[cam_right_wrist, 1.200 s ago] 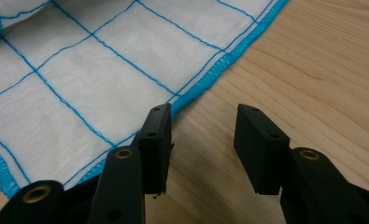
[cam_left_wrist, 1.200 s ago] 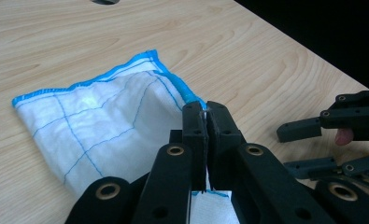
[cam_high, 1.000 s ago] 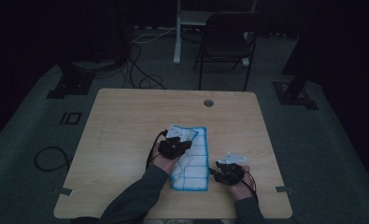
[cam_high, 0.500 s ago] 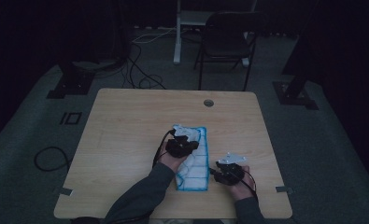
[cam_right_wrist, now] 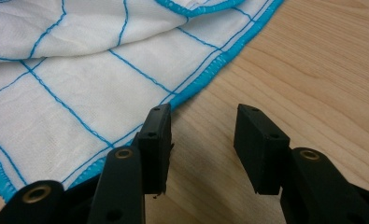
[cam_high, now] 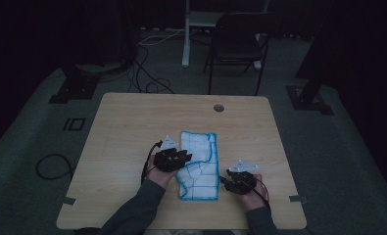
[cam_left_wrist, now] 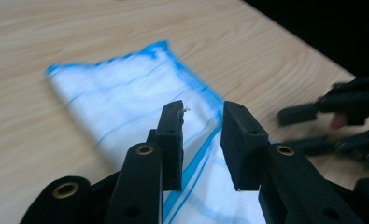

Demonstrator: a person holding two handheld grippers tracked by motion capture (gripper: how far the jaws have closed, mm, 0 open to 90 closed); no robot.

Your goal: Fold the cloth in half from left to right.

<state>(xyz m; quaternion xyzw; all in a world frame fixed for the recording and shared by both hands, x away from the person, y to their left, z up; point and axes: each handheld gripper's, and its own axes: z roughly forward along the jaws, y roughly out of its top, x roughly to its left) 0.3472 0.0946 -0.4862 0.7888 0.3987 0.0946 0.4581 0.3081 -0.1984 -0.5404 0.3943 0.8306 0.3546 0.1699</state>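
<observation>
A white cloth [cam_high: 201, 161] with a blue grid and blue hem lies folded into a long strip at the middle of the wooden table [cam_high: 132, 122]. My left gripper [cam_high: 183, 158] sits at the strip's left edge, about halfway along it. In the left gripper view the left gripper [cam_left_wrist: 203, 109] is open a little, with the cloth [cam_left_wrist: 112, 102] lying flat beneath it and nothing pinched. My right gripper [cam_high: 226, 179] rests on the table just right of the cloth's near corner. In the right gripper view the right gripper [cam_right_wrist: 201, 140] is open over bare wood, its left jaw by the cloth's hem [cam_right_wrist: 205, 70].
A round cable hole [cam_high: 219, 107] is in the table's far side. A chair [cam_high: 235, 44] and a white post [cam_high: 186, 34] stand beyond the table, with cables on the floor. The other gripper [cam_left_wrist: 341, 112] appears blurred at the right of the left gripper view.
The left gripper has drawn back to the left, off the cloth's upper part. The cloth looks narrower than a second ago. The right gripper has hardly moved.
</observation>
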